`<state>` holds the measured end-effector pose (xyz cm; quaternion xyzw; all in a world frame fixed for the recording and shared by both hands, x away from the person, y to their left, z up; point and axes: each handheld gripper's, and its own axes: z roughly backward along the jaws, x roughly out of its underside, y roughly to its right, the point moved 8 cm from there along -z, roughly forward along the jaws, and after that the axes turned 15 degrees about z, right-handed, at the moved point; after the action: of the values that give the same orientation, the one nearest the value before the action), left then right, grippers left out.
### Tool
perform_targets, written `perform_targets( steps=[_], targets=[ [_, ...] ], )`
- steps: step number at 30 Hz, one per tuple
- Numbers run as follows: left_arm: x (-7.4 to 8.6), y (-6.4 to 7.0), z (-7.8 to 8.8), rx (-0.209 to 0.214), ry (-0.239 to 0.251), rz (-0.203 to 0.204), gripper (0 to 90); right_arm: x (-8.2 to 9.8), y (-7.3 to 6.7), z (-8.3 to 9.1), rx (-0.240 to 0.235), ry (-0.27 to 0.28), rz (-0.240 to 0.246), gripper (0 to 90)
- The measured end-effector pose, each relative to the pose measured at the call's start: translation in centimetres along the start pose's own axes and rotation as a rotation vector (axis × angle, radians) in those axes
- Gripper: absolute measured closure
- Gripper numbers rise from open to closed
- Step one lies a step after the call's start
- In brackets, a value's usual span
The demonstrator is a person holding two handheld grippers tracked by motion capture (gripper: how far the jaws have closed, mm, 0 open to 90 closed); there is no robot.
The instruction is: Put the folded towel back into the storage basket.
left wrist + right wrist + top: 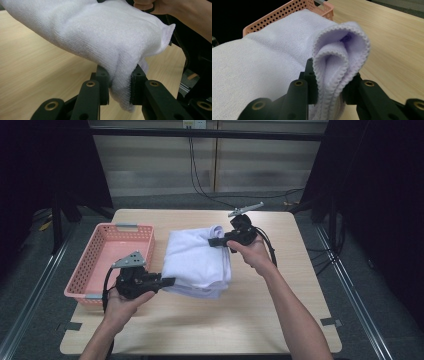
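Observation:
A folded white towel is held up between both grippers above the middle of the wooden table. My left gripper is shut on the towel's near left corner; in the left gripper view the cloth is pinched between the two black jaws. My right gripper is shut on the far right corner, where the right gripper view shows several folded layers with stitched hems squeezed between its jaws.
A pink perforated basket sits at the table's left edge, its rim just behind the towel in the right gripper view. Bare tabletop lies to the right and in front. Black cables run along the floor beyond the far edge.

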<state>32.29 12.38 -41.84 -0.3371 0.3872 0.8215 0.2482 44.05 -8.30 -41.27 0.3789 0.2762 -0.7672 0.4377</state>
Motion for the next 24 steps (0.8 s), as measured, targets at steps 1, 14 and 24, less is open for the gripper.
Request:
perform_targets(
  steps=[1,14,24],
  targets=[
    [-0.2,-0.2,0.2,-0.004,0.005,0.003,74.7,-0.2,0.0,-0.2,0.000,0.006,0.002,71.2],
    [-1.1,-2.4,3.3,-0.039,0.069,0.040,74.9,-4.1,-0.5,-2.4,-0.016,0.018,0.022,71.5],
    [-2.3,-3.6,6.4,-0.053,0.134,0.065,75.2,-7.7,-1.3,-3.8,-0.032,0.028,0.027,71.5]
  ],
)
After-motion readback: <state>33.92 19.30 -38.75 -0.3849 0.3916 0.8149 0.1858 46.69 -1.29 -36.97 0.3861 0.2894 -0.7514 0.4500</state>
